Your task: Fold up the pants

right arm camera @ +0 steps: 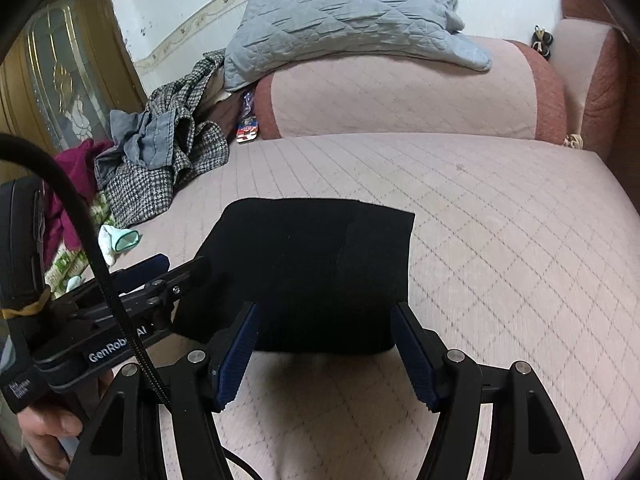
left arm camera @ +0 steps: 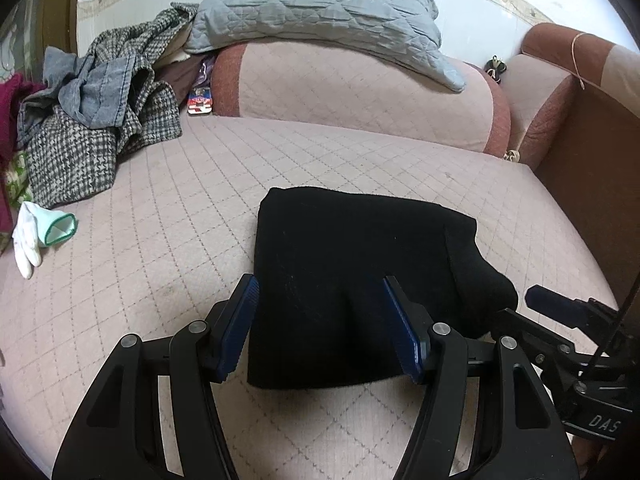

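The black pants (left arm camera: 352, 272) lie folded into a compact rectangle on the pink quilted sofa seat (left arm camera: 160, 208); they also show in the right wrist view (right arm camera: 316, 268). My left gripper (left arm camera: 320, 284) is open, its blue pads standing either side of the near half of the bundle, just above it. My right gripper (right arm camera: 324, 312) is open too, its fingertips at the near edge of the pants. The right gripper (left arm camera: 560, 312) shows at the pants' right corner in the left wrist view. The left gripper (right arm camera: 160, 276) shows at their left side in the right wrist view.
A heap of checked and grey clothes (left arm camera: 100, 120) lies at the seat's back left, with a white glove (left arm camera: 36, 232) beside it. A grey quilted blanket (left arm camera: 320, 4) lies over the backrest (left arm camera: 360, 92). The sofa arm (left arm camera: 552, 92) stands at the right.
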Demonstrator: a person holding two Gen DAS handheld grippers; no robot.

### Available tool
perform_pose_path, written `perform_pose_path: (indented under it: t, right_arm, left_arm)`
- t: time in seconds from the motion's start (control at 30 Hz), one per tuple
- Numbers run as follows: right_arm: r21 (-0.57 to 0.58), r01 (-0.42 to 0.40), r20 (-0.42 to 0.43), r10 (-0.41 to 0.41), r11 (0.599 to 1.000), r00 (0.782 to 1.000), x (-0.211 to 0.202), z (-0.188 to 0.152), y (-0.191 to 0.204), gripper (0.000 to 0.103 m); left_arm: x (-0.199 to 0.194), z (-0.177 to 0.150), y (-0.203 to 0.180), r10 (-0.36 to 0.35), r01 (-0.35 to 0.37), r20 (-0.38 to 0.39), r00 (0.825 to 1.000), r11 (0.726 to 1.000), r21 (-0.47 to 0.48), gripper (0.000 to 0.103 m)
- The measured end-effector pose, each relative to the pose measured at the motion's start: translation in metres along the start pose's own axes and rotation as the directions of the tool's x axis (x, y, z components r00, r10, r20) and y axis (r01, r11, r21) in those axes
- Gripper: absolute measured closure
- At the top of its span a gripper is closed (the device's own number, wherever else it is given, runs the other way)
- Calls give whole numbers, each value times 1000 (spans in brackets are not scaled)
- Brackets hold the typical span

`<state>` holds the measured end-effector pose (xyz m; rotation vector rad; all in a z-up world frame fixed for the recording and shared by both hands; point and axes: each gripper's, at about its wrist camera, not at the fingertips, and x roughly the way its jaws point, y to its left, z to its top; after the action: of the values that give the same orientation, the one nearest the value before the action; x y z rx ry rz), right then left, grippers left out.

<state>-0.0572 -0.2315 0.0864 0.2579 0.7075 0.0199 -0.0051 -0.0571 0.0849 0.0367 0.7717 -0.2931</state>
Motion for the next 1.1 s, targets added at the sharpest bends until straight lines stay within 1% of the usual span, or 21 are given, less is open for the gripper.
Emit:
perform_pose_path:
  t: [0.1, 0.17, 0.27, 0.37, 0.63, 0.8, 0.97, 1.1]
  right_arm:
    - [-5, 16, 7, -16, 1000, 1000, -6, -6, 3, 38]
    - [-2, 12, 7, -12, 1000, 1000, -10, -10, 4, 38]
    - [14, 12, 5, -12, 1000, 1000, -14, -16, 5, 38]
    - [22, 6, -9, -6, 1000, 1000, -17, -23, 5, 38]
    - [21, -1, -17, 2, 1000, 1000, -28, -40, 4, 38]
    - [6, -16, -19, 16, 1000, 1000, -33, -47, 9, 38]
    - [1, -25, -10, 25, 1000, 1000, -41, -51, 12, 38]
    - [-3, -26, -12, 26, 1000, 1000, -45, -55, 13, 38]
  left_arm:
    - [-3, -8, 0, -3, 3, -5, 1000, 1000, 0, 40]
    - [-7, -13, 0, 2, -2, -9, 1000, 1000, -1, 40]
    - [-15, -18, 0, 23, -23, 1, 1000, 1000, 12, 40]
    - [-20, -21, 1, 41, -41, -5, 999, 999, 16, 40]
    - [-32, -33, 16, 51, -52, -34, 998, 998, -43, 40]
    - [-40, -42, 12, 68, -69, -35, 997, 997, -26, 40]
    - [-44, -52, 7, 51, -53, -56, 997, 998, -30, 40]
    - [-50, -57, 0, 56, -57, -47, 997, 998, -14, 40]
